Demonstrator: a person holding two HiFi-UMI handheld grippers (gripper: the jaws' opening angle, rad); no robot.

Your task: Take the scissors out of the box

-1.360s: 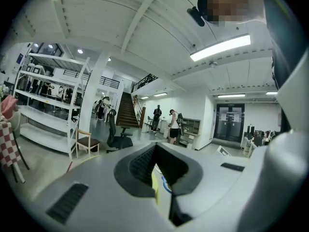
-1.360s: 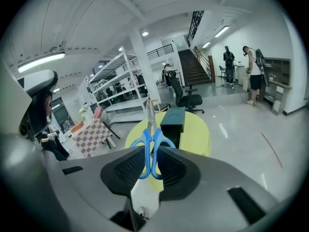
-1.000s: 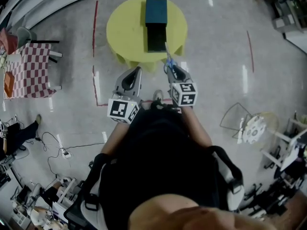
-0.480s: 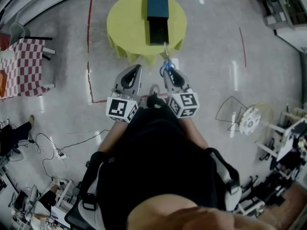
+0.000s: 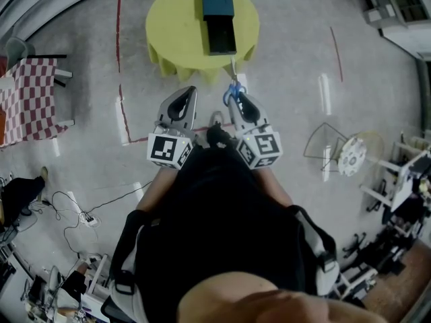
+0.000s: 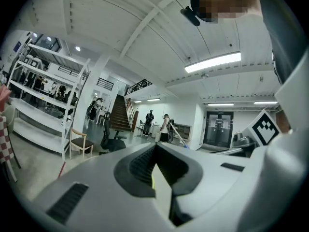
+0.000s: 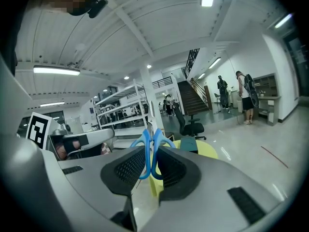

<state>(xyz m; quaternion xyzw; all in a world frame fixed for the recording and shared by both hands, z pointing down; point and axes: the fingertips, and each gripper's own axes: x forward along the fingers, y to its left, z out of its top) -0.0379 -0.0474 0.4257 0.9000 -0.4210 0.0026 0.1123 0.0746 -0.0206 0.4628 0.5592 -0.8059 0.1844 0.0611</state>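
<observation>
Scissors [image 5: 232, 91] with blue handles stand between the jaws of my right gripper [image 5: 236, 99], which is shut on the handles; the blades point away from me toward the table. In the right gripper view the blue handle loops [image 7: 150, 154] sit pinched between the black pads of the right gripper [image 7: 151, 148]. The dark teal box [image 5: 217, 0] lies on the round yellow table [image 5: 175, 25], with its black tray [image 5: 221, 36] pulled out toward me. My left gripper [image 5: 190, 91] hangs beside the right one, shut and empty [image 6: 155, 146]. Both grippers are over the floor, short of the table's near edge.
A red-and-white checked table [image 5: 27, 106] stands at the left. A wire fan guard [image 5: 324, 155] and a white fan part [image 5: 351, 157] lie on the floor at the right. Red tape lines [image 5: 120, 59] mark the floor. Cables [image 5: 81, 210] trail at the lower left.
Both grippers have drawn back from the table toward me. The scissors, earlier over the table's near edge, are now over the floor, still held by the right gripper.
</observation>
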